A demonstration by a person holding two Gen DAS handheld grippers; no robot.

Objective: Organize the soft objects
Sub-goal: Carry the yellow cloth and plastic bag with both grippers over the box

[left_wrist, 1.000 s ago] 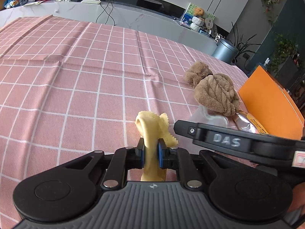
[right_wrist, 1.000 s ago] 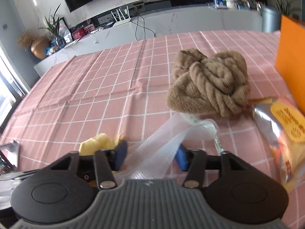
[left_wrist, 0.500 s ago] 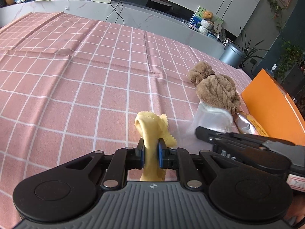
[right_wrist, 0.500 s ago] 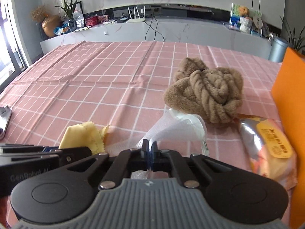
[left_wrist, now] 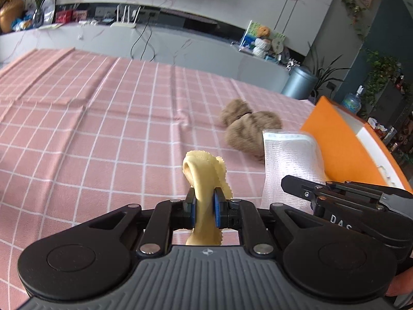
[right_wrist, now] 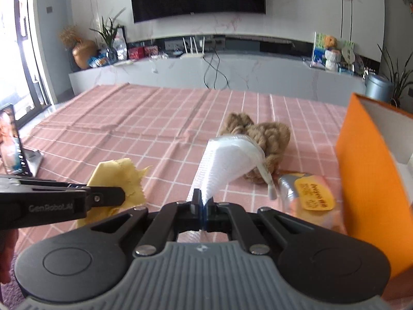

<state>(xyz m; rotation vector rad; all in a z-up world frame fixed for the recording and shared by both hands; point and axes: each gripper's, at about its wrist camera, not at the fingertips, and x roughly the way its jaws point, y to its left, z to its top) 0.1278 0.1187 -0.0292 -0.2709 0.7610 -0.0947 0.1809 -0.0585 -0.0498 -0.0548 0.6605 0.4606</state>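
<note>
Left tool (left_wrist: 204, 208) pinches a yellow cloth (left_wrist: 205, 178), which loops up above the pads clear of the worktop (left_wrist: 103, 134). Right tool (right_wrist: 203, 208) is pressed together on a white mesh bag (right_wrist: 227, 162), which rises from the pads and curls over. Both tools sit side by side above the pink checked cover. Beyond the bag a brown plush (right_wrist: 268, 139) lies on the worktop, near an orange box (right_wrist: 366, 165). A snack packet (right_wrist: 309, 196) lies just beside that box.
</note>
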